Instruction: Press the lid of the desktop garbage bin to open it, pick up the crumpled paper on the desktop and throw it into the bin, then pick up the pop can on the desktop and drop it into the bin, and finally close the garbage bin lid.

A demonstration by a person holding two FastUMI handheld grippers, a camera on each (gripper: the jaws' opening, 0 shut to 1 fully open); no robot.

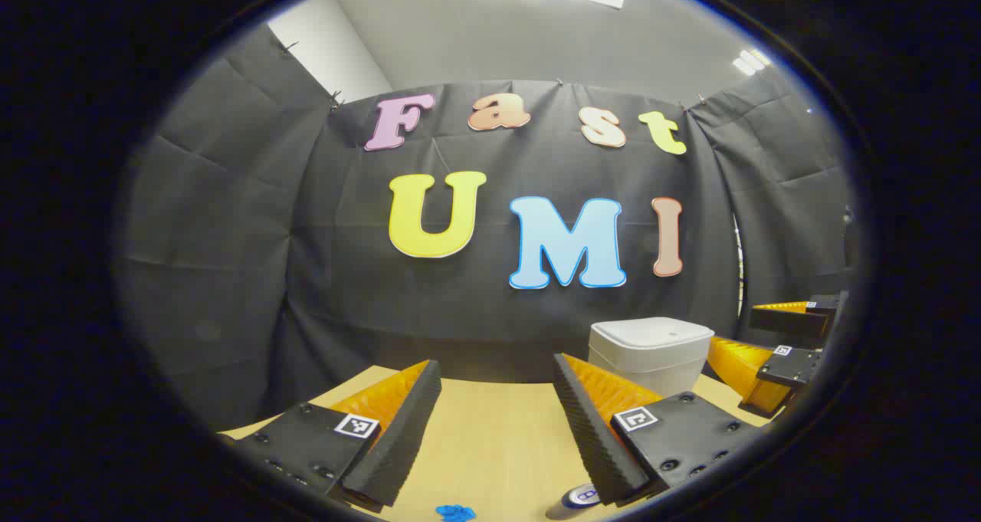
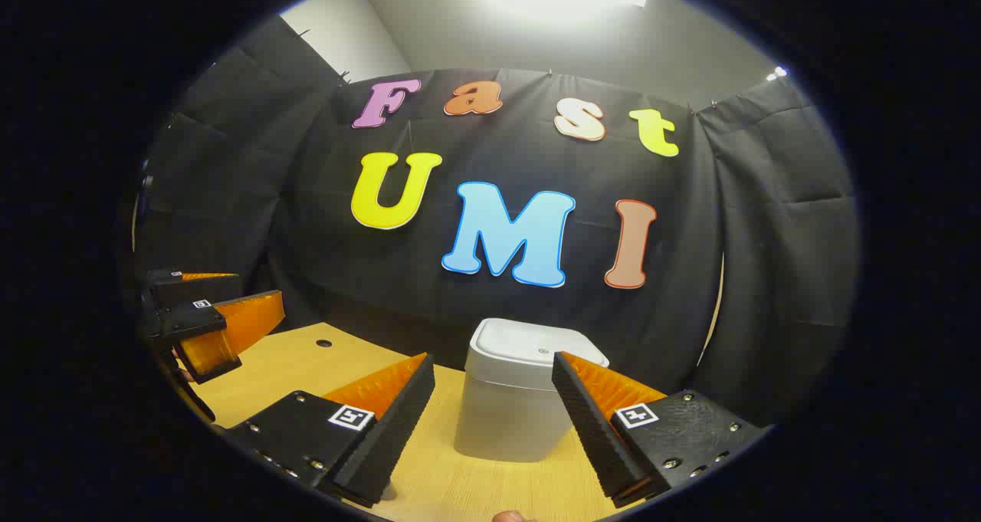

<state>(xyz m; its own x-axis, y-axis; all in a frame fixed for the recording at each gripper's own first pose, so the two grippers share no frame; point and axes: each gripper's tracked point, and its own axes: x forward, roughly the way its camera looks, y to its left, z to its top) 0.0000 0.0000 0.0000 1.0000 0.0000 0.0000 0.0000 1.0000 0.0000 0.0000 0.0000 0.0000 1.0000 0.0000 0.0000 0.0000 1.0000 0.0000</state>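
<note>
Both hand-held grippers spread, empty: left (image 1: 497, 422), right (image 2: 490, 422). Bin (image 2: 515, 399) lid closed; left gripper view: can top (image 1: 579, 497).

So the desktop (image 2: 306, 365) is a light wood-grain top that runs right up to the black cloth wall, with a small dark hole near its far left edge in the right gripper view. The white garbage bin (image 2: 512, 399) stands upright on it near the back, lid shut. Down at the near edge in the left gripper view there's a crumpled blue scrap (image 1: 455, 513) lying flat, and just to its right the pop can (image 1: 576, 499).
</note>
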